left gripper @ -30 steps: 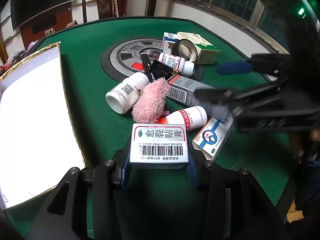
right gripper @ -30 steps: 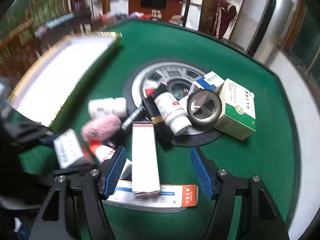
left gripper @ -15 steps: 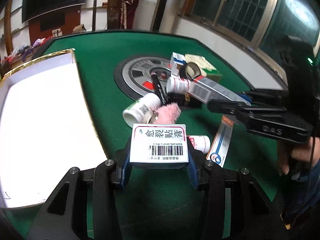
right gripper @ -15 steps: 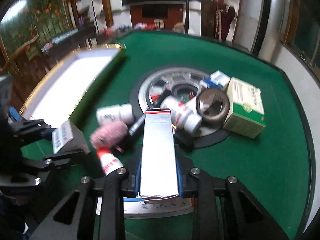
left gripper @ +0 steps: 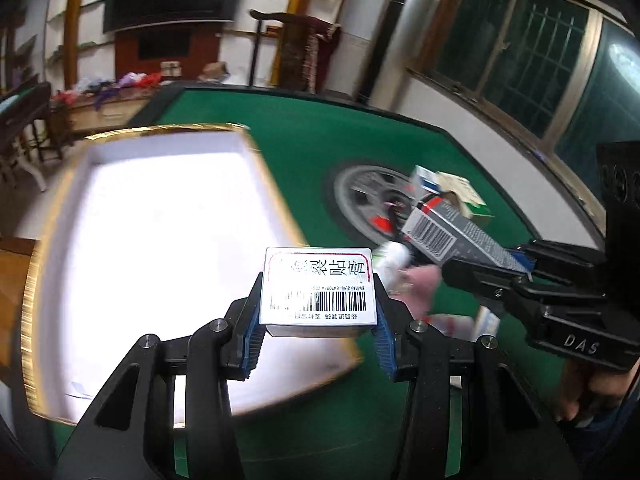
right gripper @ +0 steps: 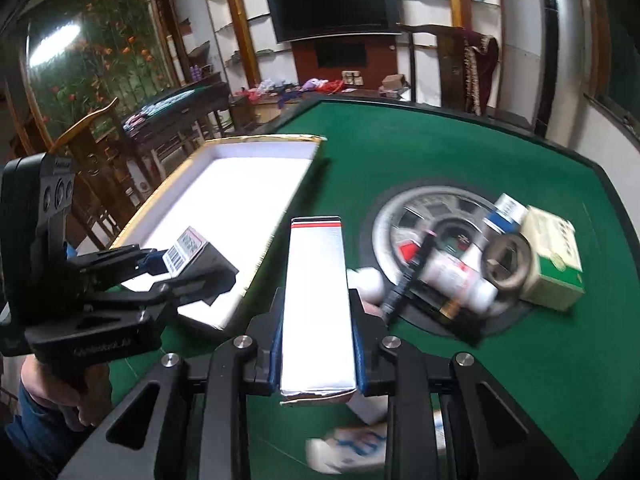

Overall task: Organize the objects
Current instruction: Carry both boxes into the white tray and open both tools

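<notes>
My left gripper [left gripper: 318,338] is shut on a small white medicine box with a barcode [left gripper: 318,286] and holds it above the near right part of the white gold-rimmed tray [left gripper: 44,240]. It also shows in the right wrist view [right gripper: 186,250], over the tray [right gripper: 256,142]. My right gripper [right gripper: 318,354] is shut on a long silver box [right gripper: 316,304], raised above the green table [right gripper: 440,144] just right of the tray. The silver box also shows in the left wrist view [left gripper: 452,236].
A pile stays on the round centre disc [right gripper: 404,208]: a green-white box [right gripper: 556,268], a tape roll [right gripper: 506,266], white bottles [right gripper: 460,276], a black pen [right gripper: 408,276], a pink fluffy item [left gripper: 420,284]. A flat blue-white box [right gripper: 352,452] lies near the front edge.
Both grippers lifted and swung left toward the tray. The left one now holds its box over the tray; the right one carries the silver box up, away from the pile.
</notes>
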`<state>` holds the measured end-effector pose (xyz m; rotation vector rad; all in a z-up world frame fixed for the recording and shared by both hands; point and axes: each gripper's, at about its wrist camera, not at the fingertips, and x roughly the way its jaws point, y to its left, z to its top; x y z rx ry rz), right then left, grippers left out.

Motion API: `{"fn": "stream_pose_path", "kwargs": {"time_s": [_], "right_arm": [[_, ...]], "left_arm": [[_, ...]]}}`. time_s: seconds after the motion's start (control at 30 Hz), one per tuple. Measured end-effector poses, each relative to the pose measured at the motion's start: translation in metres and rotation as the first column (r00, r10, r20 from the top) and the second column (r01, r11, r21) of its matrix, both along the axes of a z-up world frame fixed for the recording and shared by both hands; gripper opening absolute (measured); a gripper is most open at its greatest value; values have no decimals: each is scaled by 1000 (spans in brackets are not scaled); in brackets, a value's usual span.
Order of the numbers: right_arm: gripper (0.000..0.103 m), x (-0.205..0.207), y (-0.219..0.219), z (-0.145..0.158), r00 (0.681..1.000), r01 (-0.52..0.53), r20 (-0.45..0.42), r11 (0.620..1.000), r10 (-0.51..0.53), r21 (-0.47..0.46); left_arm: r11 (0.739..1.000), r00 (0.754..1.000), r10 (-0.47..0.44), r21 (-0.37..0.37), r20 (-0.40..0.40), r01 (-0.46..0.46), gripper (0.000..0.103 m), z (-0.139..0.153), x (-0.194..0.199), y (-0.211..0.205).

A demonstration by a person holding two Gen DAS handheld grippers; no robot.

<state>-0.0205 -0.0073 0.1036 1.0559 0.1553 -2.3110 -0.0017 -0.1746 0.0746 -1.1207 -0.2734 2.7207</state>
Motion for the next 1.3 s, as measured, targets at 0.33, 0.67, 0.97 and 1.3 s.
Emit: {"fn": "stream_pose_path", "kwargs": {"time_s": [0.33,0.67,0.97,1.3], "right_arm": [[26,-50,-100,7,993,-83,86,996,81,25],[26,-137,-180,-25,982,-56,183,998,50,26],[26,-188,-210,-55,971,16,240,1000,-15,-1],[27,-196,-234,-66,983,0,183,1000,-3,17]], "left_arm": [[989,989,129,-88,65,-123,46,17,-24,-95],[969,956,218,-164,195,-187,46,-7,-107,-144],[963,932,266,-34,247,-266,46,-22,-160,-180],[961,923,267,-12,278,-275,46,-42,-181,-181]]}}
